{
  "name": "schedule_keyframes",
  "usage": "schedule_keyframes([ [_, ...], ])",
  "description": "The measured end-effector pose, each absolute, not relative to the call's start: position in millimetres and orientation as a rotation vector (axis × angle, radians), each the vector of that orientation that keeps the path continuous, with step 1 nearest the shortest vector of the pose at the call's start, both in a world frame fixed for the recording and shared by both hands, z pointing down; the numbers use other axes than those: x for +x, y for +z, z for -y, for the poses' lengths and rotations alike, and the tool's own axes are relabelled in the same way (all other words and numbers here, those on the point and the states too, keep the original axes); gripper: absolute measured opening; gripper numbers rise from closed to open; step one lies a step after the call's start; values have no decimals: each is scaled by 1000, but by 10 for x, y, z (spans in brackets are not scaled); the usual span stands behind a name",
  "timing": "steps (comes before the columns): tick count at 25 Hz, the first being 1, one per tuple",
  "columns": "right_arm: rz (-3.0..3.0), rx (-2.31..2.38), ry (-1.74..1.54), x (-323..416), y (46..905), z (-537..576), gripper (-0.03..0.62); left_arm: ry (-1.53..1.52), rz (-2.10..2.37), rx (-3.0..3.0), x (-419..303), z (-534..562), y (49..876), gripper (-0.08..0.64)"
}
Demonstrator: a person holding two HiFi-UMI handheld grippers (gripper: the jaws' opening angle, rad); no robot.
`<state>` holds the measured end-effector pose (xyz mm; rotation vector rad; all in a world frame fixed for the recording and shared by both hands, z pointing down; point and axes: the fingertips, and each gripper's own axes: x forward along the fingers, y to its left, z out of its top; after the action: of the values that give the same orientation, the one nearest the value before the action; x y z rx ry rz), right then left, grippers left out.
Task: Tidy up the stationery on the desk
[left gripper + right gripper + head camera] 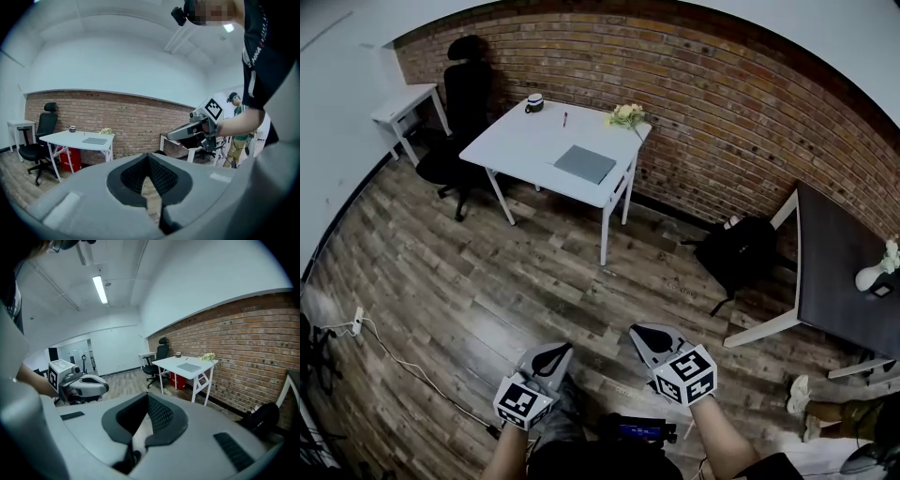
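Observation:
The white desk point(525, 141) stands far off by the brick wall. On it lie a grey notebook point(585, 163) and a dark pen point(565, 119), with a dark cup point(534, 103) and a bunch of flowers point(626, 115) at its back edge. My left gripper point(555, 349) and right gripper point(642, 330) hang side by side close to my body, over the wooden floor. Both are shut with nothing between the jaws. The left gripper view shows the desk point(75, 138) at left and the right gripper point(187, 132) beside it. The right gripper view shows the desk point(185, 365) ahead.
A black office chair point(467, 103) and a small white table point(401, 105) stand left of the desk. A black backpack point(739, 248) lies by a dark table point(844, 272) at right. A white cable point(356, 322) runs along the floor at left. Another person point(233, 122) stands behind.

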<state>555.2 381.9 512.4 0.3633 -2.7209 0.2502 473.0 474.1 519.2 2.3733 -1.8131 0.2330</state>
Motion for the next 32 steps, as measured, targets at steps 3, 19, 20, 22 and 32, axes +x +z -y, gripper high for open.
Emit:
schedule_keyframes([
  [3,2713,399,278,5283,5088,-3656,9,225,1774,2401,4459,-4534,5190,2],
  [19,2679,484,299,3626,5023,-3433,9,123,1675,2458,2880,-3986,5073,2],
  [20,2678,480,307,3565,5048,-3432,9,119,1674,2459,2836,-3977,5088,2],
  [22,2677,471,321,3444,5080,-3401,9,117,1671,2452,2749,-3941,5132,2],
  [32,2689,460,374,2709,5228,-2798,9,88,1678,2387,2166,-3384,5274,2],
])
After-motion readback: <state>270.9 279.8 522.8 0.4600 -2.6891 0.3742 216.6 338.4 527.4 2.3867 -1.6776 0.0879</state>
